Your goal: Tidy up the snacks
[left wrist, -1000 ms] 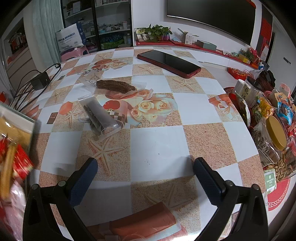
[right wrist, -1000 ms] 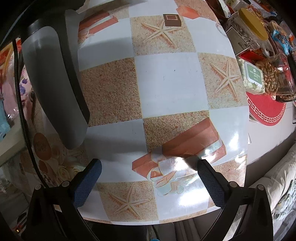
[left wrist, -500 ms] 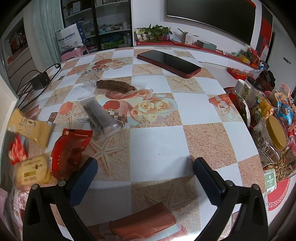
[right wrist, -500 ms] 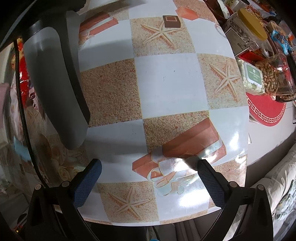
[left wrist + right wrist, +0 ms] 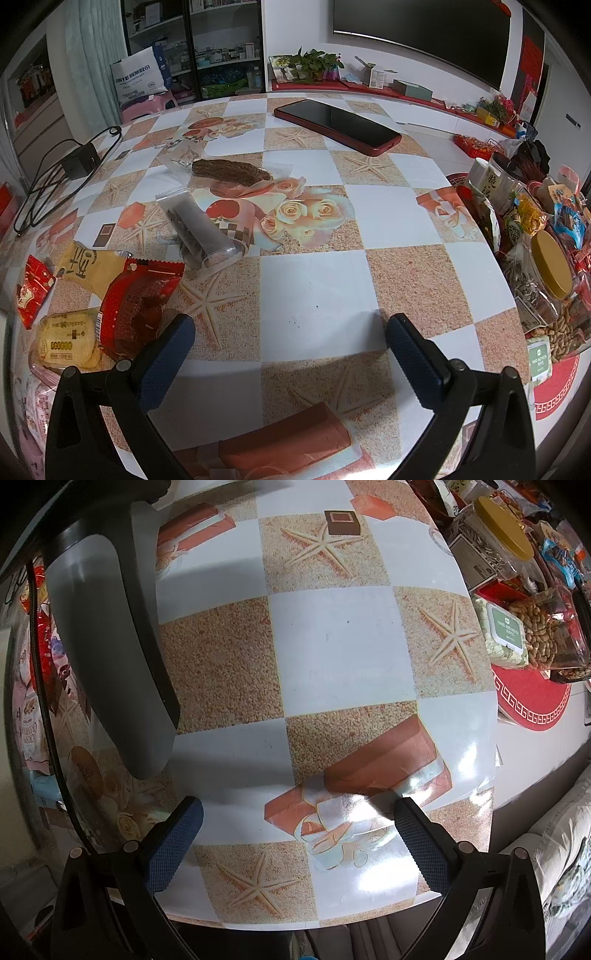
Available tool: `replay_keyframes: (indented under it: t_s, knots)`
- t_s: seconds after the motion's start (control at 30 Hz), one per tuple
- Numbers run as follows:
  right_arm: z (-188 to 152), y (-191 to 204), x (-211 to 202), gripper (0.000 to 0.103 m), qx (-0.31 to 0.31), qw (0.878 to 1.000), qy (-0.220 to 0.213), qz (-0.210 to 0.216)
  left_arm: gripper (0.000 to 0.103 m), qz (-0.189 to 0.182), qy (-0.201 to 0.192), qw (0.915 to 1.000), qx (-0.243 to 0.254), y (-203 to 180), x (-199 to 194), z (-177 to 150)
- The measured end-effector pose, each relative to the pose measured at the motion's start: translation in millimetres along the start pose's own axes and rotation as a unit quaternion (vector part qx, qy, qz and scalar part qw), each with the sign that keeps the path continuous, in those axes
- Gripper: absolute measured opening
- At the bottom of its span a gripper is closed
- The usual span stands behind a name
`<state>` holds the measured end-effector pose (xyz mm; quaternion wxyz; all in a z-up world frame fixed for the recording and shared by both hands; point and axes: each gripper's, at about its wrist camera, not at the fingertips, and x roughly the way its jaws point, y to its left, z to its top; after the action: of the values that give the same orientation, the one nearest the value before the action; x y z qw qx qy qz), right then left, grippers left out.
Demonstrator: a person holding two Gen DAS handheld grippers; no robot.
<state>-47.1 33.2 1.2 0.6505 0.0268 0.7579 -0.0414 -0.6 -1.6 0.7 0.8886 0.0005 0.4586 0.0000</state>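
Loose snack packets lie at the left of the checked table [image 5: 306,288]: a dark red packet [image 5: 138,299], a yellow packet [image 5: 90,267], a small red one [image 5: 33,291] and a pale yellow biscuit pack [image 5: 66,341]. Two clear-wrapped dark snacks, one grey roll [image 5: 201,236] and one brown bar [image 5: 229,173], rest further back. My left gripper [image 5: 290,347] hovers open over bare table, its left finger just beside the dark red packet. My right gripper [image 5: 295,834] is open above the table's front edge, holding nothing. The left gripper's grey body [image 5: 110,635] fills the right wrist view's left side.
A crowded snack tray [image 5: 546,258] with jars, peanuts [image 5: 543,627] and wrapped sweets stands at the right on a red mat [image 5: 532,701]. A red-cased phone [image 5: 336,125] lies at the back. A black charger with cable [image 5: 77,162] sits far left. A sofa [image 5: 554,849] is beyond the front edge.
Several snack packets have dropped onto the table's left side and settled there; a second ago they were blurred at the left edge. Neither gripper has moved.
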Motion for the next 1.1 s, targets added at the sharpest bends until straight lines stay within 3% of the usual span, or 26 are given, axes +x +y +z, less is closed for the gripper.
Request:
replay_keyframes:
  t_s: [0.43,0.77,1.1]
  knots:
    - [5.4,1.0,-1.9,0.103,0.000,1.000,0.004,0.029,0.103,0.000,0.000,1.0000,0.000,-0.1,0.1,0.0]
    - [7.5,1.3,-1.4,0.103,-0.002,1.000,-0.006,-0.008,0.103,0.000,0.000,1.0000,0.000,0.0,0.1,0.0]
    - [13.8,-0.6,-1.9,0.103,0.000,1.000,0.000,-0.005,0.103,0.000,0.000,1.0000,0.000,-0.1,0.1,0.1]
